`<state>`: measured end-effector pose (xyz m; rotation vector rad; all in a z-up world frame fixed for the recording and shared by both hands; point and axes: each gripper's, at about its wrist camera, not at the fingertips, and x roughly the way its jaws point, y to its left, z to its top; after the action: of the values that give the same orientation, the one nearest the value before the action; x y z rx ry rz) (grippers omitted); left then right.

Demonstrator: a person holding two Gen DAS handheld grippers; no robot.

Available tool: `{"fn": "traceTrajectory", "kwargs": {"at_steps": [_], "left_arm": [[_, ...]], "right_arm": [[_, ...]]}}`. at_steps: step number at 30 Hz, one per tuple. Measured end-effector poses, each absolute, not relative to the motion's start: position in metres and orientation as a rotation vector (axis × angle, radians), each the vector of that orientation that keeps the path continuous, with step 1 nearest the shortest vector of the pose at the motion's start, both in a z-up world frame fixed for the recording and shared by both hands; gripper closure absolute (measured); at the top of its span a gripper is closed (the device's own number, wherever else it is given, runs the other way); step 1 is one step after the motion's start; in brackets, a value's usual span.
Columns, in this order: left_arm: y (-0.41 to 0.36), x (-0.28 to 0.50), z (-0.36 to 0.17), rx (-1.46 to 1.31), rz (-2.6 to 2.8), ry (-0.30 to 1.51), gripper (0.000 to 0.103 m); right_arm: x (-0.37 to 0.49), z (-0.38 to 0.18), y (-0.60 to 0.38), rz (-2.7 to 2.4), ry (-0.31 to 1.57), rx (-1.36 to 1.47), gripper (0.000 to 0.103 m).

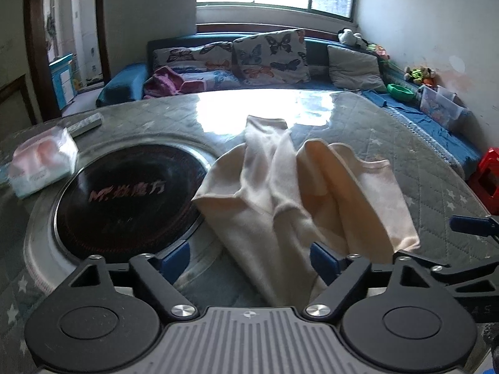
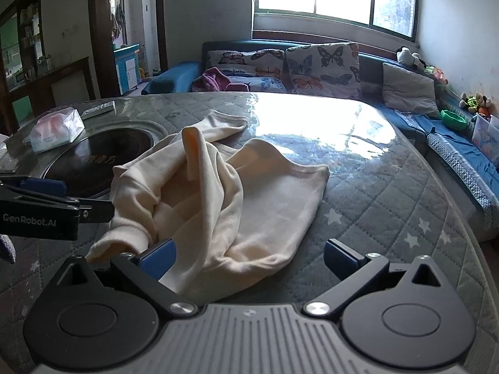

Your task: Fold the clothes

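A cream long-sleeved garment (image 1: 299, 193) lies crumpled on the round quilted table (image 1: 389, 131). In the left wrist view my left gripper (image 1: 249, 263) is open, its blue pads on either side of the garment's near edge. In the right wrist view the garment (image 2: 224, 199) lies bunched with one fold standing up, and my right gripper (image 2: 249, 255) is open around its near hem. The left gripper (image 2: 46, 196) shows at the left of the right wrist view, beside the garment's cuff. The right gripper's blue fingertip (image 1: 471, 224) shows at the right edge of the left wrist view.
A black round cooktop (image 1: 131, 199) is set in the table's middle. A tissue pack (image 1: 40, 165) and a flat grey bar (image 1: 87, 123) lie at the left. A blue sofa with butterfly cushions (image 1: 271, 56) stands behind. A red stool (image 1: 486, 180) is at the right.
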<state>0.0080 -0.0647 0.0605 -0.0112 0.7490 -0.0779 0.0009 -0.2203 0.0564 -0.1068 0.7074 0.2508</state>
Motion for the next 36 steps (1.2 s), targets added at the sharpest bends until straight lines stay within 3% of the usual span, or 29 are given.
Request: {"fn": "traceTrajectory", "kwargs": {"at_steps": [12,16,20,28,32,34,35,36], "left_arm": [[-0.074,0.063,0.058,0.047,-0.158,0.744,0.046],[-0.073,0.073,0.05,0.04,-0.199,0.77,0.063],[-0.072,0.078,0.043,0.039,-0.222,0.788,0.075],[-0.07,0.085,0.042,0.036,-0.234,0.785,0.073],[-0.071,0.094,0.04,0.034,-0.252,0.789,0.073],[-0.071,0.095,0.039,0.027,-0.261,0.791,0.078],[-0.071,0.096,0.038,0.024,-0.265,0.791,0.09],[-0.07,0.094,0.039,0.019,-0.271,0.787,0.093]], "right_arm": [[0.046,0.065,-0.212,0.318,0.691,-0.142,0.021],[0.061,0.068,-0.204,0.363,0.691,-0.157,0.03],[0.075,0.07,-0.194,0.422,0.694,-0.163,0.044],[0.101,0.062,-0.176,0.501,0.72,-0.172,0.07],[0.107,0.058,-0.175,0.504,0.732,-0.177,0.092],[0.108,0.056,-0.176,0.5,0.734,-0.175,0.097],[0.108,0.056,-0.178,0.493,0.729,-0.172,0.099],[0.108,0.057,-0.18,0.485,0.722,-0.168,0.1]]}}
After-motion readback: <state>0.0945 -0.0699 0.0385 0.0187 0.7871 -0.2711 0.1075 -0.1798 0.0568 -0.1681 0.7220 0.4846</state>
